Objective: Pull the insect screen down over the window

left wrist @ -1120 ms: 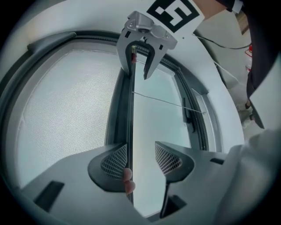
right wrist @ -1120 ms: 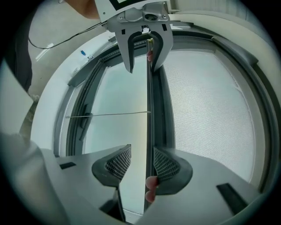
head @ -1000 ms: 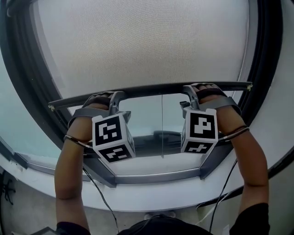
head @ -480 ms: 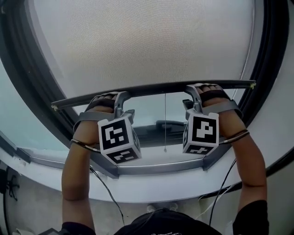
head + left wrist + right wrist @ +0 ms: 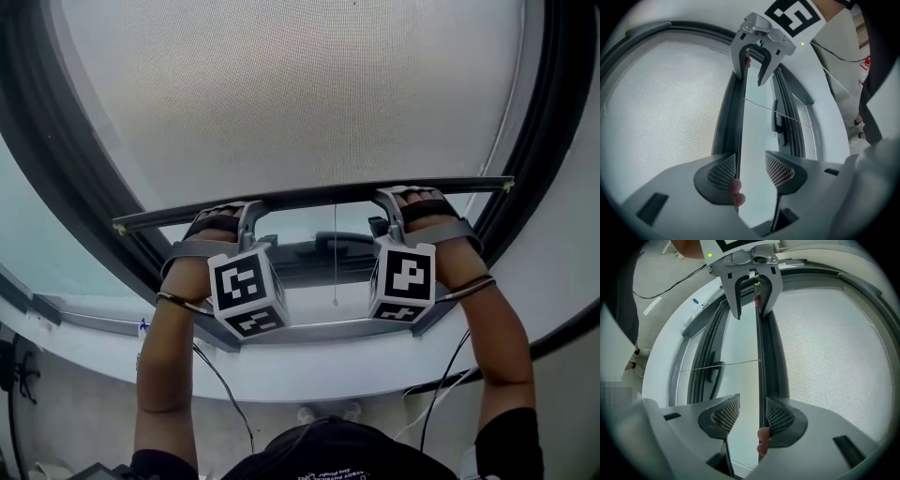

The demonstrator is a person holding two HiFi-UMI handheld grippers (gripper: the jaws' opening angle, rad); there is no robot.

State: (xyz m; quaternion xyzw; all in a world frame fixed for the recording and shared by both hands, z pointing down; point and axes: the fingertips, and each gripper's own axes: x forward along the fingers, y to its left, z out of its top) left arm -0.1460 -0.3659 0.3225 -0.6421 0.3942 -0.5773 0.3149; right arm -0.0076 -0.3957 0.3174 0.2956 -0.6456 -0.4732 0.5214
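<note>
Left gripper (image 5: 750, 168) and right gripper (image 5: 753, 416) hook spread jaws over the bottom bar (image 5: 309, 196), not pinching it, likely so the insect screen (image 5: 300, 94) pulls down level.

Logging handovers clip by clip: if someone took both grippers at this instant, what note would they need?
Left gripper: jaws open, straddling the screen's bottom bar, which lies against one pad.
Right gripper: likewise open around the bar, further along it.
Insect screen: covers most of the window; a gap remains between the bar and the lower frame. Pull cord hangs from the bar's middle.
Done: most of the pull.
Left: bring the bar down, kept level, to the lower frame, then let go.
</note>
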